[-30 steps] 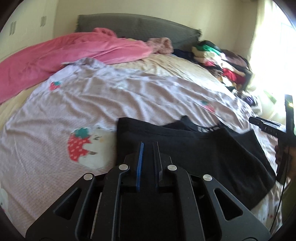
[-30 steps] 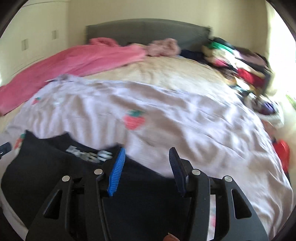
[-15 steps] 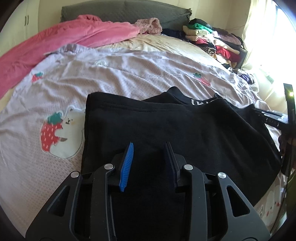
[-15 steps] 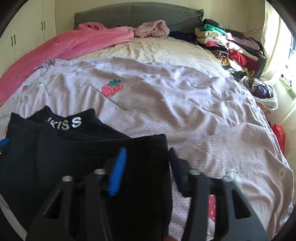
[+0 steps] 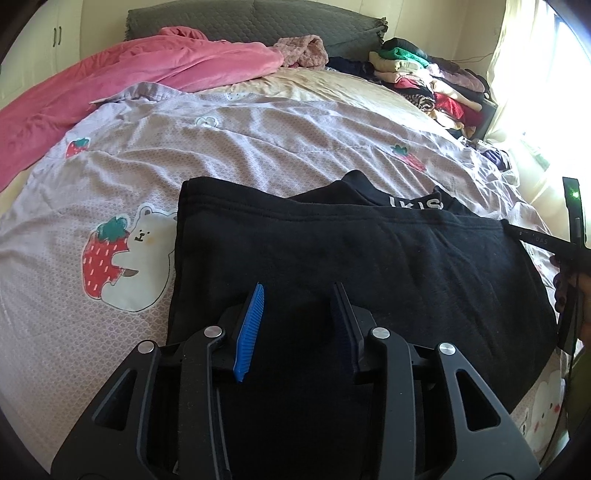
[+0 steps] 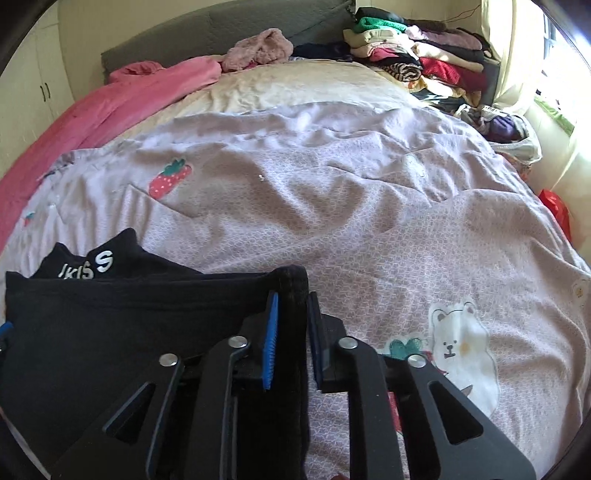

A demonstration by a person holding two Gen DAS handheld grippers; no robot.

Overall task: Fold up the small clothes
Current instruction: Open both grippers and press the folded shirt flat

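A black garment (image 5: 332, 251) with white lettering at its waistband lies folded on the lilac bedspread (image 5: 258, 147). My left gripper (image 5: 299, 291) hovers over its near left part. Its jaws are opening, with only the flat cloth beneath them and nothing pinched. In the right wrist view the same black garment (image 6: 110, 325) fills the lower left. My right gripper (image 6: 293, 295) is shut on the garment's right edge, a ridge of black cloth standing between the pads. The right gripper's body also shows at the right rim of the left wrist view.
A pink blanket (image 5: 129, 77) covers the bed's far left. A pile of folded clothes (image 5: 432, 81) sits at the far right by a bright window. A grey headboard (image 5: 258, 22) stands behind. A pink fluffy item (image 6: 258, 48) lies near the headboard.
My left gripper's jaws went from shut to apart and it sank toward the garment, which now lies spread flatter. My right gripper's wide jaws came down and closed on the garment's right edge.
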